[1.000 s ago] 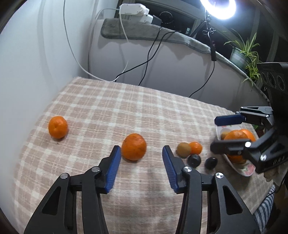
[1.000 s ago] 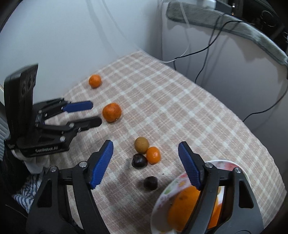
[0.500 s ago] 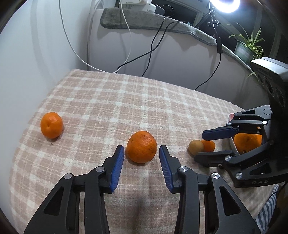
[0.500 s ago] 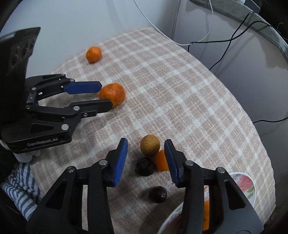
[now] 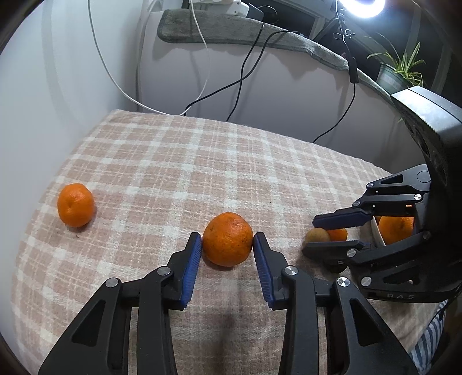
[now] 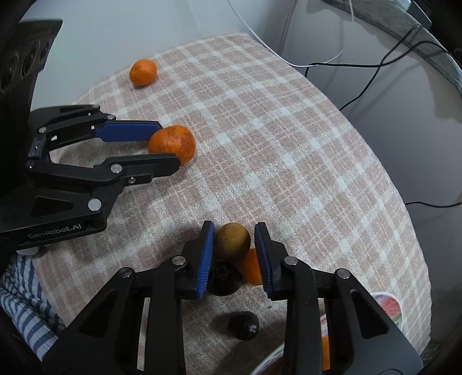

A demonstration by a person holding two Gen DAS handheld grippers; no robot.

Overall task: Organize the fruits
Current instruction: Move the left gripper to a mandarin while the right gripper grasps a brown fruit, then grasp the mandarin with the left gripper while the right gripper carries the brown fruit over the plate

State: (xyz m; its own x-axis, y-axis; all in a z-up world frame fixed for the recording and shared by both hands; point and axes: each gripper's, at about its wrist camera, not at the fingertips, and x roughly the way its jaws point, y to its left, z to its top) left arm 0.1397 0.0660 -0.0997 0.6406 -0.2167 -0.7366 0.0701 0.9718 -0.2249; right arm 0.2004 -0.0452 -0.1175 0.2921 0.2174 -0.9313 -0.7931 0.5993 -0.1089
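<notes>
On the checked tablecloth (image 5: 202, 161) my left gripper (image 5: 227, 238) is closing on a large orange (image 5: 228, 239). Its blue pads (image 5: 193, 259) meet the fruit's two sides. My right gripper (image 6: 234, 228) points steeply down and is closing on a small round brown fruit (image 6: 232, 241), which sits between its pads (image 6: 206, 256). A small orange fruit (image 6: 251, 266) and a dark fruit (image 6: 223, 278) touch the brown one underneath the fingers. A second dark fruit (image 6: 243, 325) lies nearer. A lone mandarin (image 5: 75, 205) rests far left. The patterned plate (image 6: 389, 305) holds oranges (image 5: 395, 228).
The cloth drops off at rounded edges, with a white wall (image 5: 72, 72) on the left. A white panel with hanging cables (image 5: 245, 72) stands behind. A potted plant (image 5: 401, 69) and a ring light (image 5: 361, 5) are back right. Striped fabric (image 6: 23, 288) lies at the near edge.
Both grippers narrowed. The left one advanced until its pads flank the large orange. The right one swung from above the plate down to the fruit cluster and closed around the brown fruit.
</notes>
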